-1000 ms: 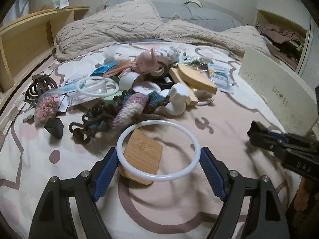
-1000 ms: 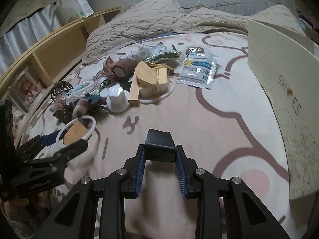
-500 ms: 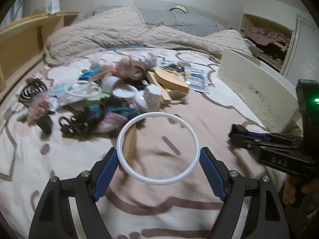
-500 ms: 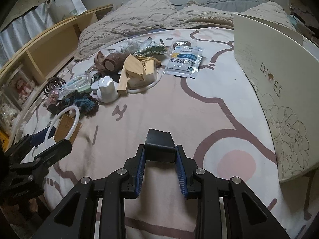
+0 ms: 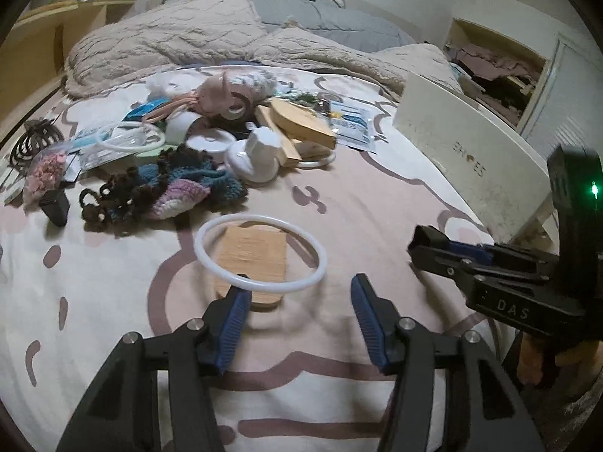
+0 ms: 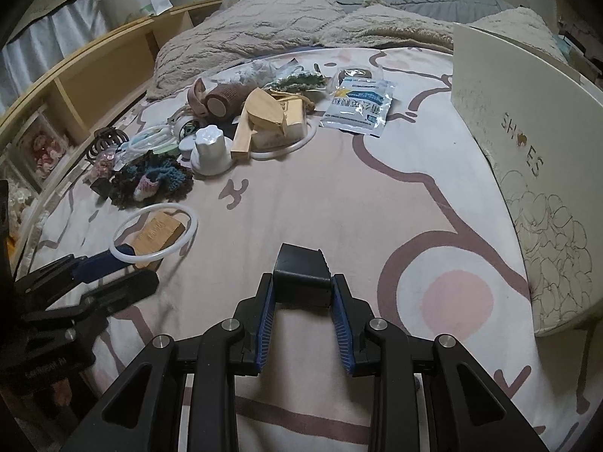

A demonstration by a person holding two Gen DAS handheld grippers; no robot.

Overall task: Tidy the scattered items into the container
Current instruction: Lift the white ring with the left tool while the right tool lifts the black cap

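L gripper (image 5: 299, 303) hangs low over the near part of the bed (image 5: 113, 301), fingers apart w/ a wide gap and closing. The white ring (image 5: 260, 254) lies flat on the sheet just ahead; its near rim sits on the tip of the left-hand finger (image 5: 233, 310), the other finger is clear of it — so nothing is pinched. Inside the ring, partly under it, lies a flat wooden piece (image 5: 250, 260).

R gripper (image 6: 301, 293) is over the near middle of the bed, fingers clamped on a small black block (image 6: 301, 275) held off the sheet.

The container — a white shoe box (image 6: 527, 150) w/ "SHOES" on its side — stands along the right edge of the bed, well apart from both grippers.

Rest of the clutter is heaped toward the far left of the bed: a knitted brown/blue/pink bundle (image 5: 169, 188) nearest the ring, a white knobbed lid (image 5: 258, 154) beside it, wooden blocks (image 5: 297, 124) over a second white ring, a blue-and-white packet (image 6: 358, 107) nearer the box, a pink round speaker-like thing (image 6: 216, 101) behind. A dark hair claw (image 5: 32, 143) and a bag of pink bits (image 5: 45, 173) sit by the left edge, a second small black block (image 5: 56, 205) just in front of them. A beige blanket (image 5: 181, 41) is bunched across the far end.
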